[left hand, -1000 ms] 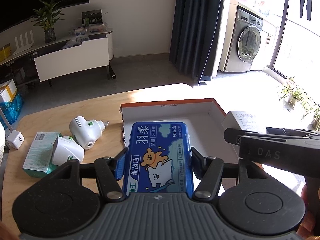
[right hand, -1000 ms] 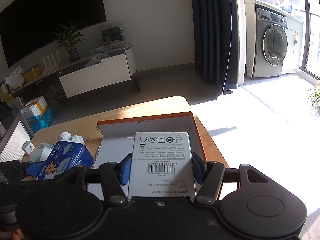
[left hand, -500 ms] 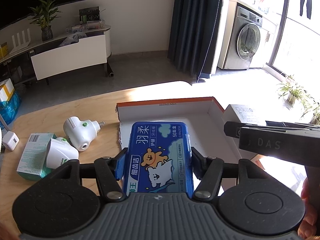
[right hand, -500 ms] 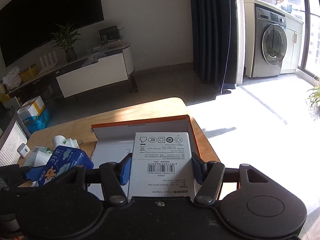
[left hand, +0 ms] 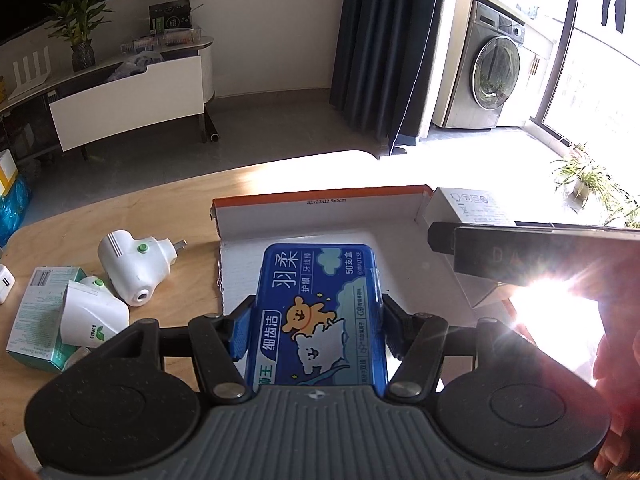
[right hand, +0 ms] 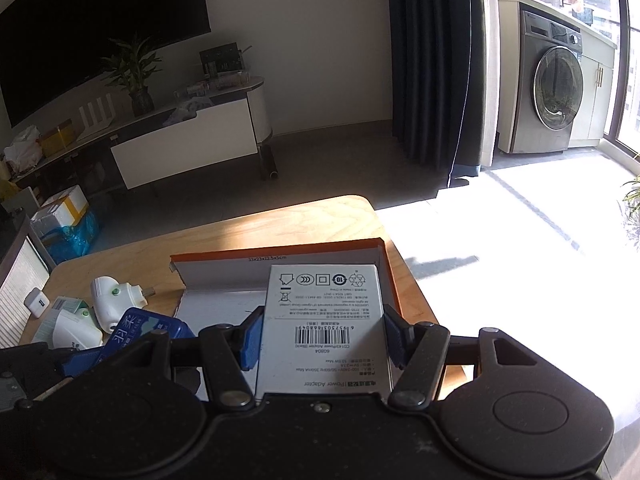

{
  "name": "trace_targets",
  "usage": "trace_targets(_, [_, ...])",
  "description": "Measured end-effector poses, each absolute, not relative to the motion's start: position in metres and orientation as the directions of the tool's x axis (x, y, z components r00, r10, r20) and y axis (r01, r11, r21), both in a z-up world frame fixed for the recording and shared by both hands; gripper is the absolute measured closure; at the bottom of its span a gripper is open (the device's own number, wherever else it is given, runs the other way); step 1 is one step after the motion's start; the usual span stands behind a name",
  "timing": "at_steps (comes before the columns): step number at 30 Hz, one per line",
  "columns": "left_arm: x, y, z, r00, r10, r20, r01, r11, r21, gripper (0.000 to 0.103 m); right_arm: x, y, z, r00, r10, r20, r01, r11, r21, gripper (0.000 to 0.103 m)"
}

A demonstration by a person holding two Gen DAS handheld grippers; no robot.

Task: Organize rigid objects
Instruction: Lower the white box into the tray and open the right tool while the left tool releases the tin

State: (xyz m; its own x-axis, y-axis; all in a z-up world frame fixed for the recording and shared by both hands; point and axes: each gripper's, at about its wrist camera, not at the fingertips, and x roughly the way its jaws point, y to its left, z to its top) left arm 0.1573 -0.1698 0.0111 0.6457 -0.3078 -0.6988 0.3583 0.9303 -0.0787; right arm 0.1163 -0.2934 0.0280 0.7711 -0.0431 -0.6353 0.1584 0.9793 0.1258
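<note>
My left gripper is shut on a blue floss-pick case with a bear picture, held over the near left part of the open orange-edged cardboard box. My right gripper is shut on a white power adapter box, held over the right side of the same cardboard box. The adapter box and the right gripper's body also show at the right of the left wrist view. The blue case shows at lower left of the right wrist view.
On the wooden table left of the box lie two white plug-in devices, a green-white carton and a small white charger. The table's right edge runs close to the box.
Both grippers have moved a little forward and down over the cardboard box, each still holding its item. The table items have not moved.
</note>
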Motion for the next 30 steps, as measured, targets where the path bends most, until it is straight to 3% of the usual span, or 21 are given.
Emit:
trace_targets(4, [0.162, -0.172, 0.008, 0.64, -0.312, -0.702, 0.359, 0.929, -0.086, 0.04, 0.131, -0.295, 0.025, 0.768, -0.014, -0.64, 0.128, 0.983, 0.132, 0.031])
trace_targets(8, [0.166, -0.175, 0.005, 0.631, -0.319, -0.708, 0.364, 0.927, -0.093, 0.04, 0.134, -0.301, 0.033, 0.821, -0.03, -0.57, 0.128, 0.983, 0.134, 0.025])
trace_targets(18, [0.183, -0.191, 0.0, 0.606, -0.345, -0.717, 0.372, 0.919, -0.128, 0.039, 0.098, -0.318, 0.051, 0.866, -0.067, -0.495, 0.169, 0.972, 0.164, 0.025])
trace_targets(22, [0.176, -0.19, 0.005, 0.625, -0.33, -0.708, 0.359, 0.926, -0.115, 0.023, 0.087, -0.319, 0.053, 0.862, -0.07, -0.502, 0.172, 0.972, 0.161, 0.024])
trace_targets(25, [0.169, -0.185, 0.013, 0.635, -0.314, -0.706, 0.349, 0.932, -0.101, 0.022, 0.083, -0.317, 0.054, 0.856, -0.073, -0.512, 0.177, 0.971, 0.158, 0.023])
trace_targets(30, [0.157, -0.175, 0.026, 0.66, -0.276, -0.699, 0.318, 0.945, -0.074, 0.012, 0.079, -0.312, 0.053, 0.845, -0.07, -0.53, 0.183, 0.969, 0.164, 0.02])
